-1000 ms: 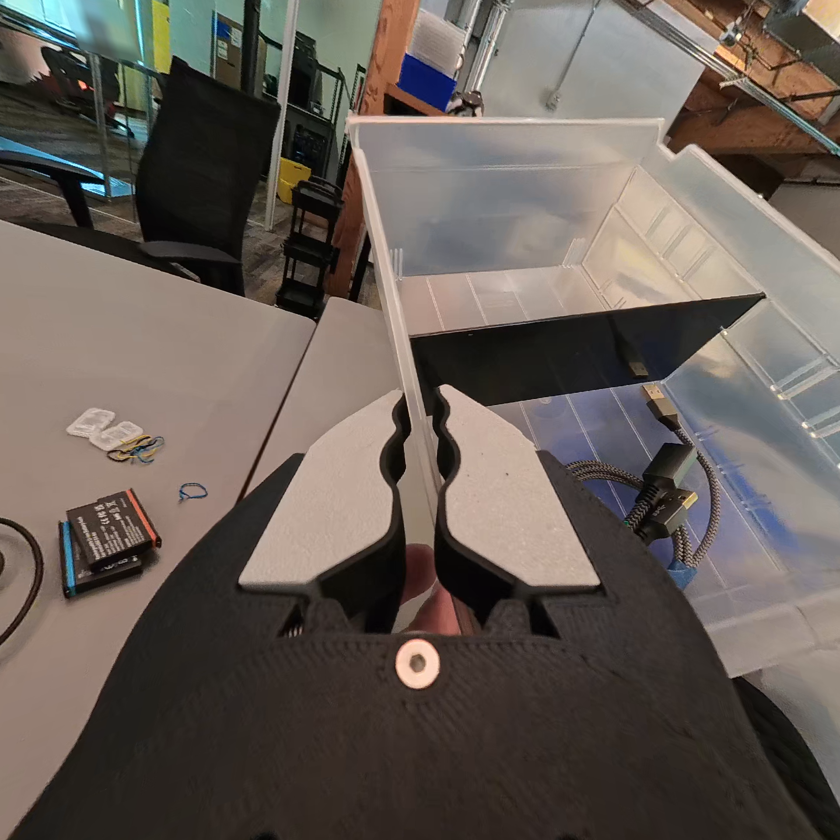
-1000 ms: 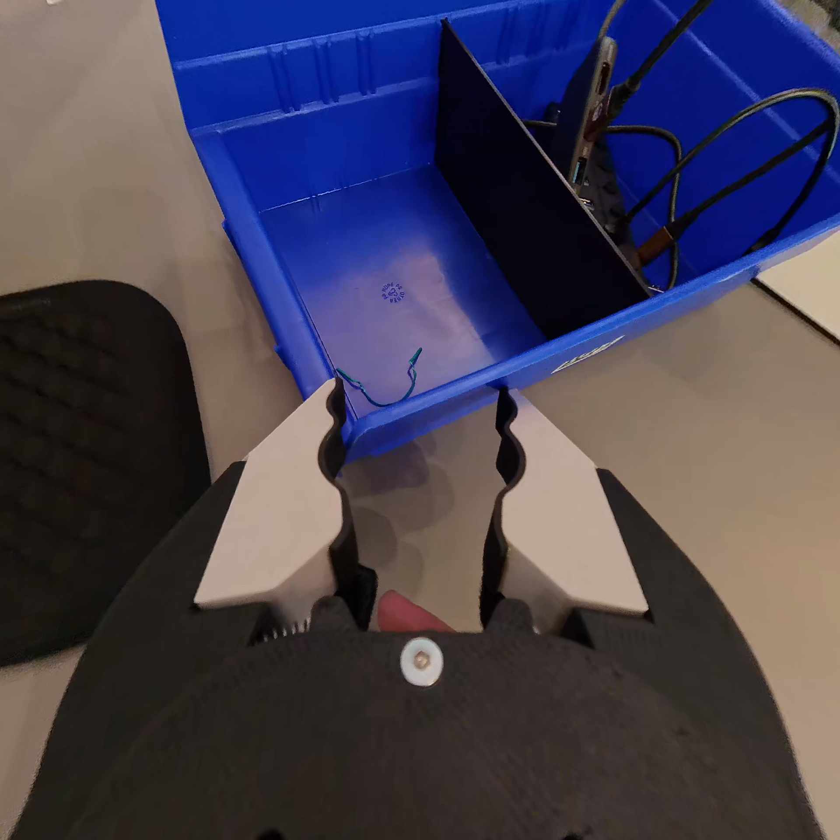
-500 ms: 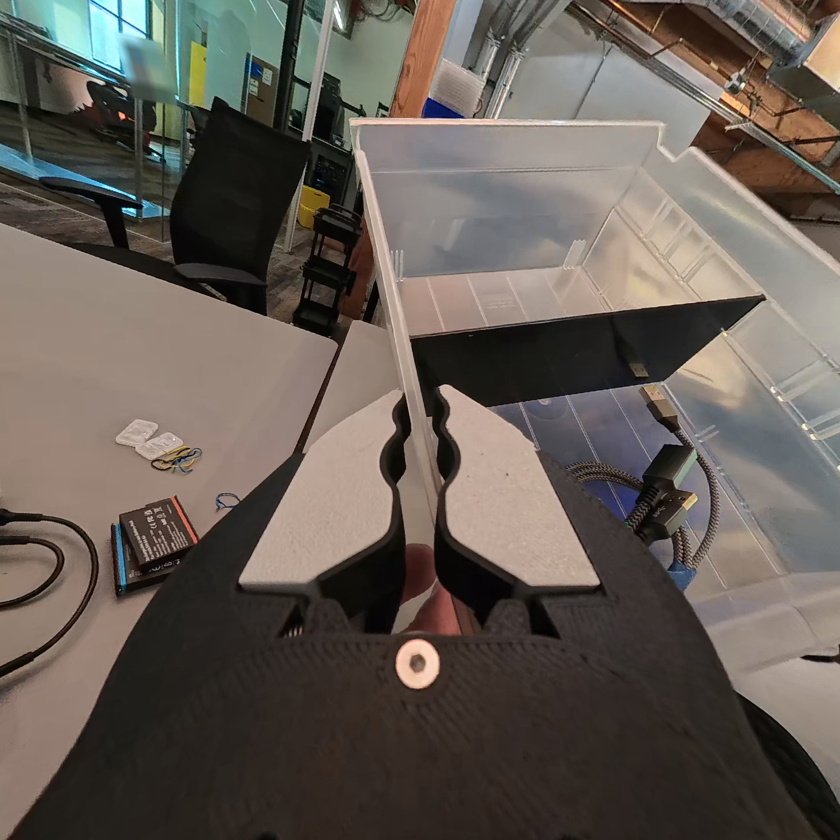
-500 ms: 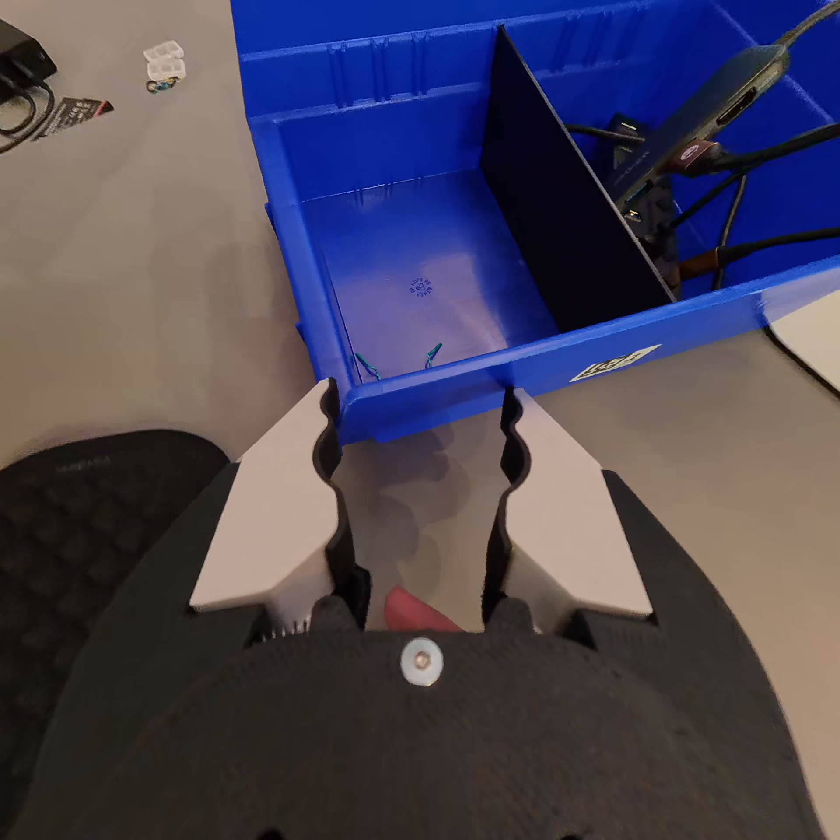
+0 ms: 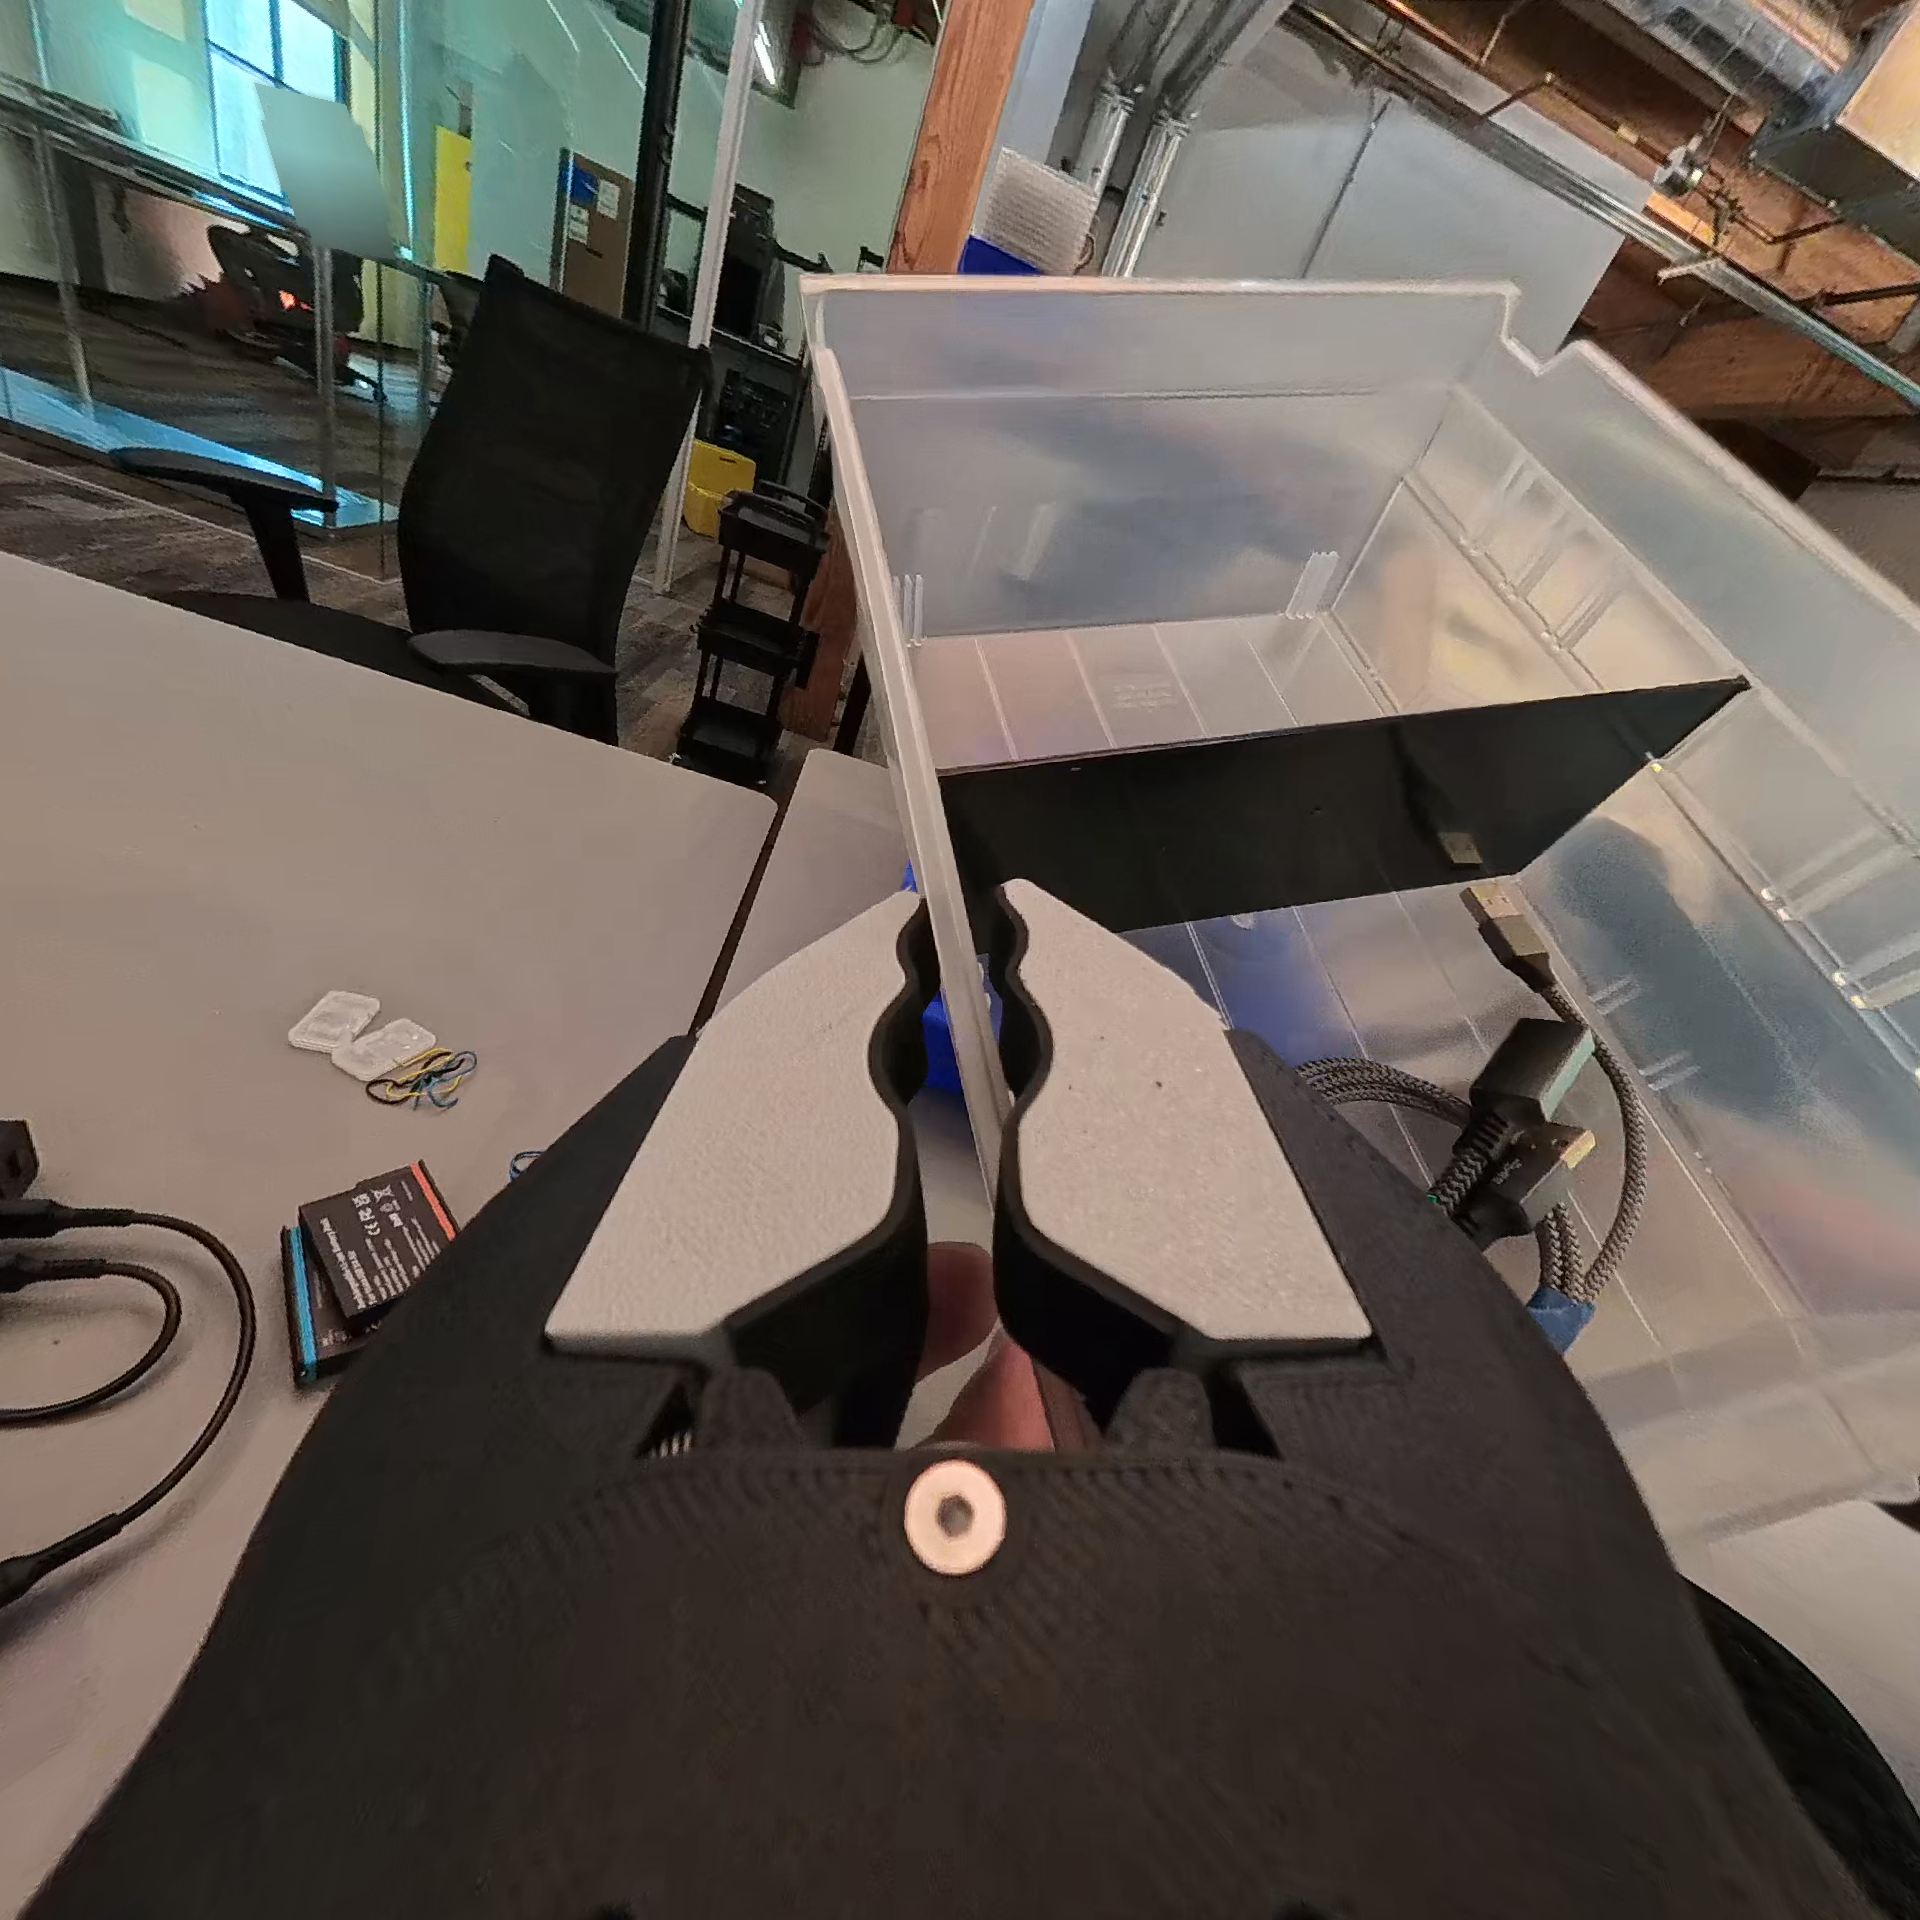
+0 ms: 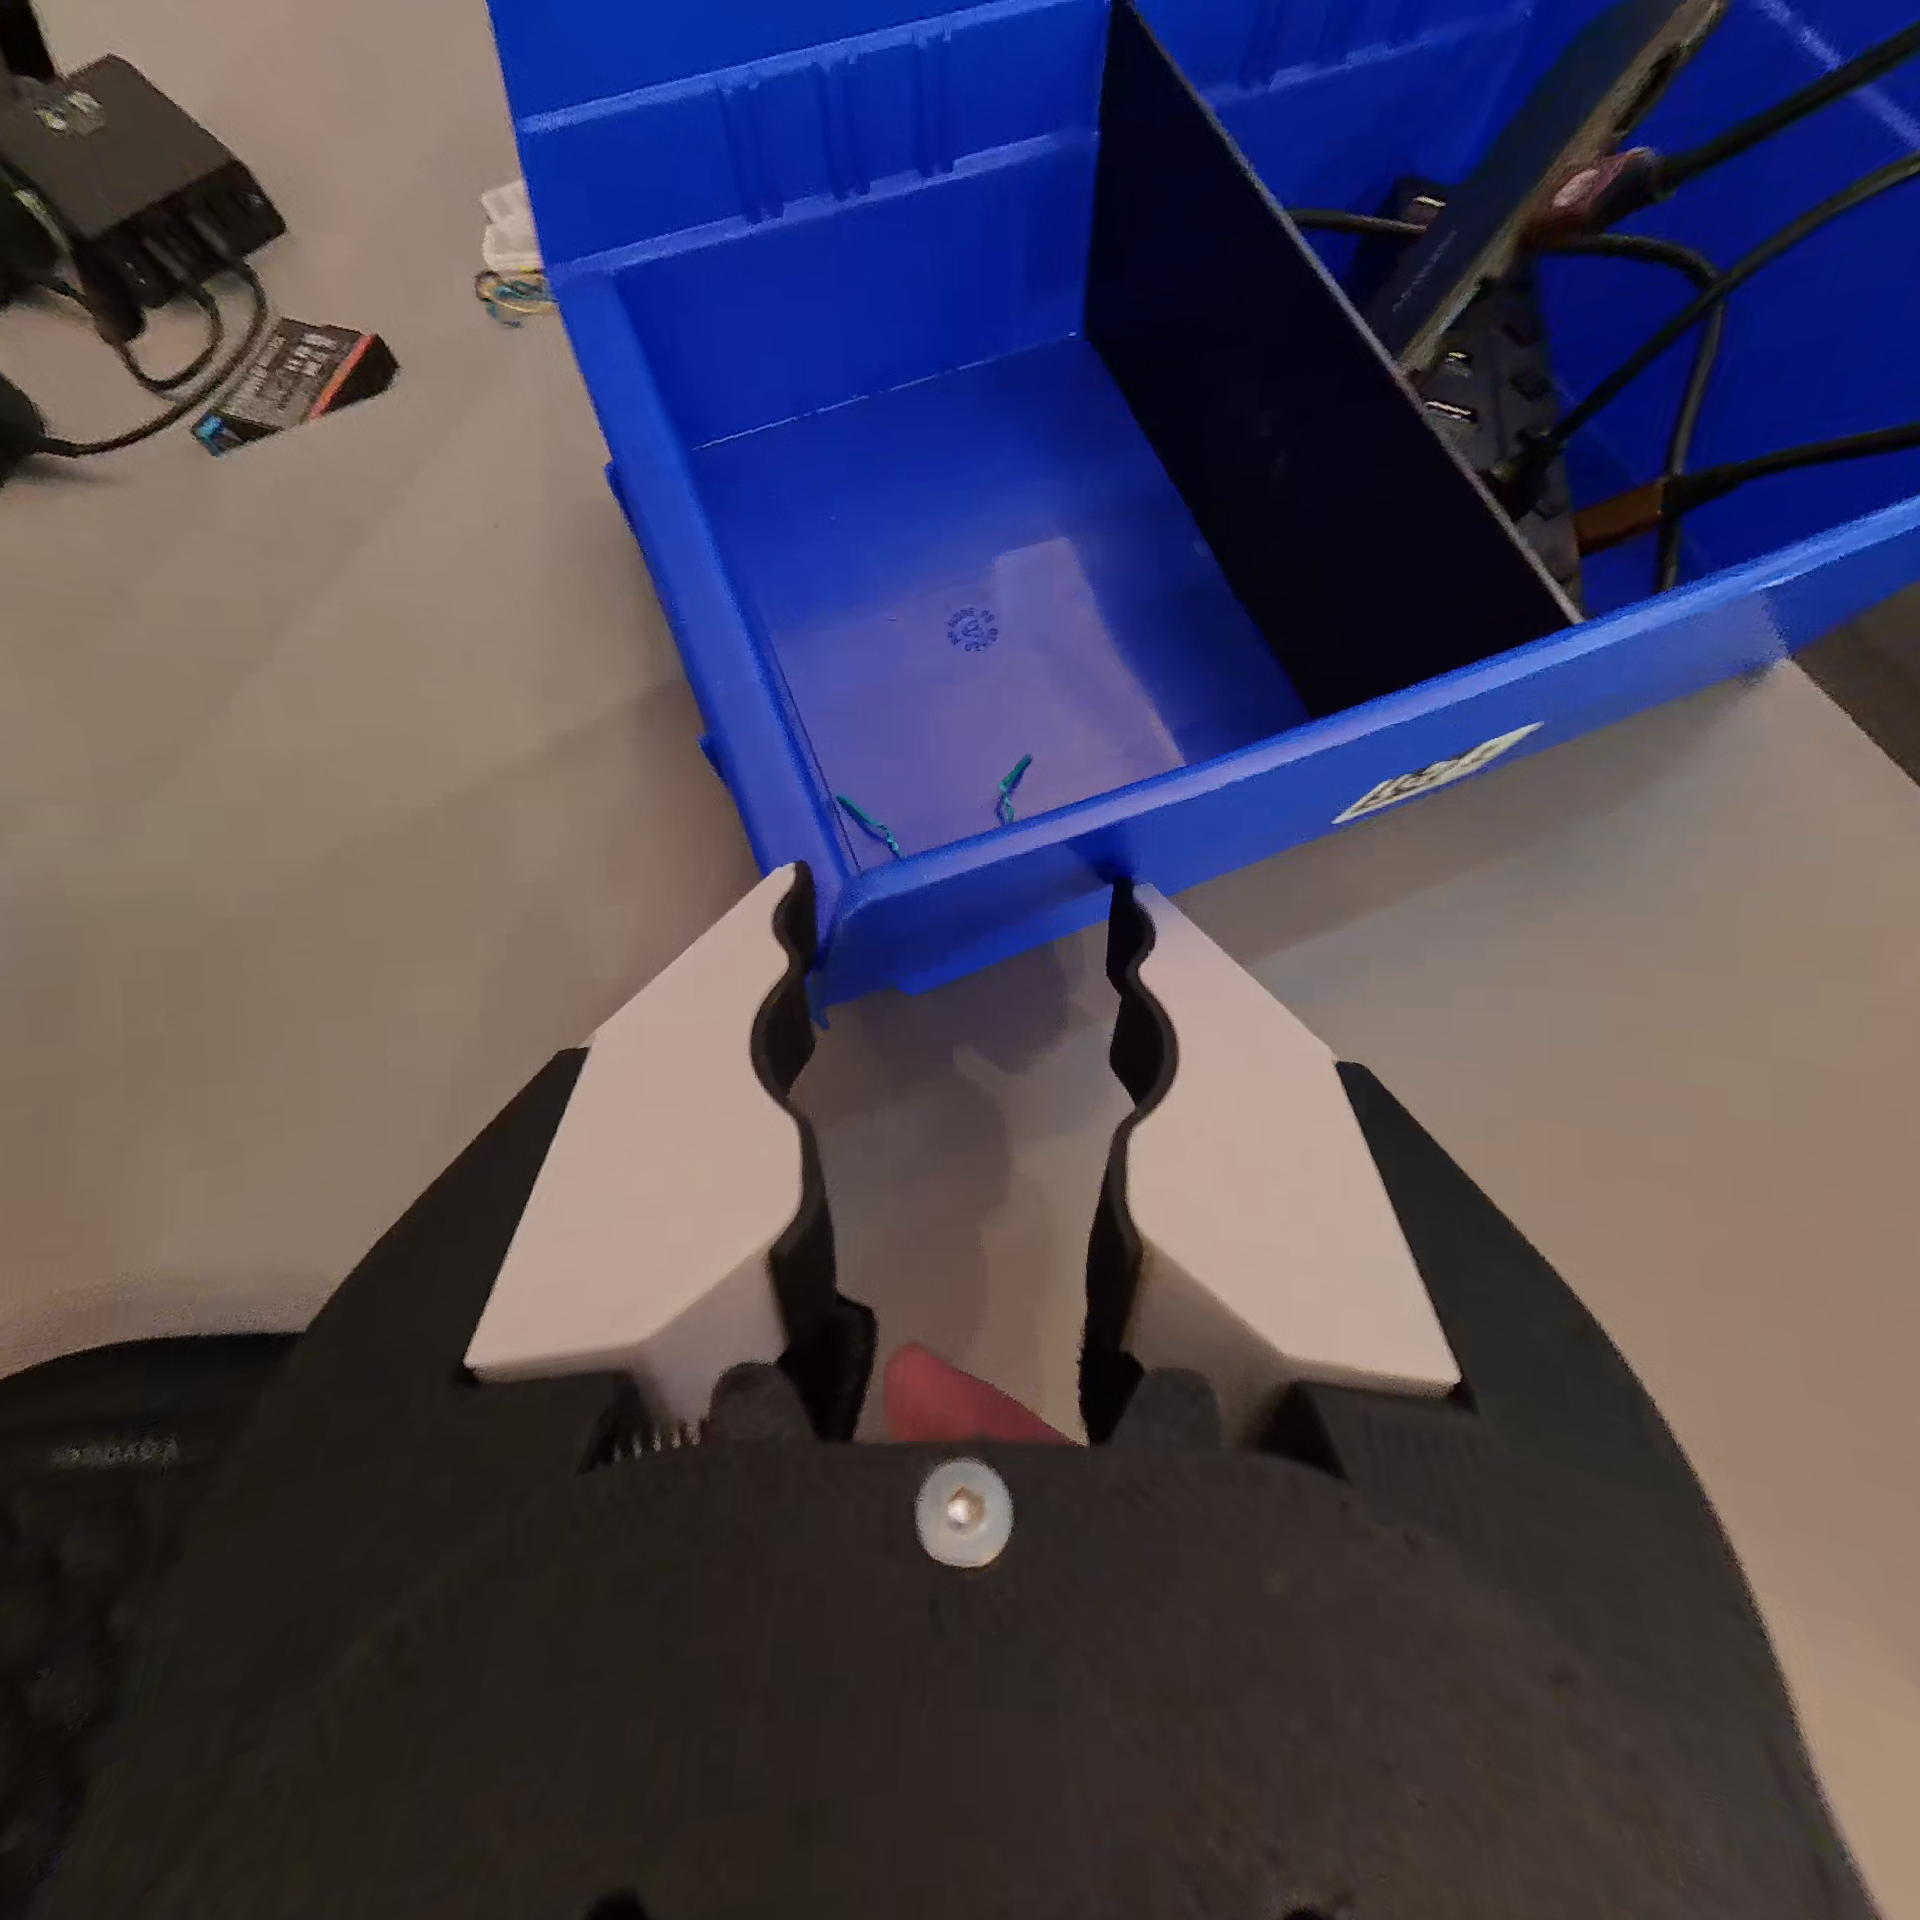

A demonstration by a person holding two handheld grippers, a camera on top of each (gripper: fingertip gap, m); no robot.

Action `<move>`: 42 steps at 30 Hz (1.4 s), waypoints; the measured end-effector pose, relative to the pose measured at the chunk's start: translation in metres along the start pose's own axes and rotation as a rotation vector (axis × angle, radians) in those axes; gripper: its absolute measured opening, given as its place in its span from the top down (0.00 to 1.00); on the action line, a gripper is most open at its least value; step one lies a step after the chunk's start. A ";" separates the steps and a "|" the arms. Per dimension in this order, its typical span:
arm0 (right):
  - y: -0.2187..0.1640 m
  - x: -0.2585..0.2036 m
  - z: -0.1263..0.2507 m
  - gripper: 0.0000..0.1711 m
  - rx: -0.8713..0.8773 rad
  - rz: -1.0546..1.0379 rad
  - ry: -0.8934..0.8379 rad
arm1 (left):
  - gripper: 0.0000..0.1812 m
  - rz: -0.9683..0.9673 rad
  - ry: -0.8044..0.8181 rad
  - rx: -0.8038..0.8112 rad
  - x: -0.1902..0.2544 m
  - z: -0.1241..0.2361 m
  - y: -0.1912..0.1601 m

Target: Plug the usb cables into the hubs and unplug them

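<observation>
**Left wrist view: claw clamping clear bin wall; right claw spread at blue bin corner**

Left wrist view, left to right. Black cords (image 5: 156, 1340) are lying at the far left of the grey table (image 5: 312, 831). Batteries (image 5: 364, 1262) are sitting just right of them, with small clear cases (image 5: 364, 1034) and coloured bands (image 5: 421, 1075) farther back. The left gripper (image 5: 961, 956) is pinching the near side wall of the clear bin (image 5: 1143, 468), the thin wall running between its two fingers. A black divider (image 5: 1299, 800) is crossing the bin. In the near compartment, braided usb cables (image 5: 1517, 1153) are lying coiled, one metal plug (image 5: 1507, 935) pointing toward the divider.

Right wrist view, left to right. A black box (image 6: 125, 177) with cords is sitting at the far left, a battery (image 6: 301, 379) beside it. The right gripper (image 6: 956, 904) is standing with jaws apart, holding nothing, its tips at the near left corner of the blue bin (image 6: 1351, 758); the left tip is just beside that corner. A green wire tie (image 6: 873, 826) is lying in the bin's left compartment. A dark divider (image 6: 1299, 436) is separating it from the right compartment, where hubs (image 6: 1507, 249) are lying with dark cables (image 6: 1714, 312) plugged in.
</observation>
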State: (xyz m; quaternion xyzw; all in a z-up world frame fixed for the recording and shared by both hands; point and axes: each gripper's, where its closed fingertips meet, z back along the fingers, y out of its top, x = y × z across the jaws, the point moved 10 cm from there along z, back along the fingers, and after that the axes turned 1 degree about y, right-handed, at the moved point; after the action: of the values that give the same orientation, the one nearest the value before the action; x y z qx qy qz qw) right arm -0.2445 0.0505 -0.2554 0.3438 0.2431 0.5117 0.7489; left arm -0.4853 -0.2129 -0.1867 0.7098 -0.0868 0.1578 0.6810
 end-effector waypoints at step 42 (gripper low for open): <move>-0.253 0.059 0.419 0.30 0.612 -0.281 -0.542 | 0.95 -0.243 -0.657 -0.527 0.477 -0.222 -0.198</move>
State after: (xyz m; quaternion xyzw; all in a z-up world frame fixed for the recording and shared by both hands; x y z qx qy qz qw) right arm 0.2287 -0.0666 -0.1792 0.6354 0.2228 0.2002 0.7118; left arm 0.0039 0.0631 -0.2048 0.5294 -0.2518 -0.1852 0.7887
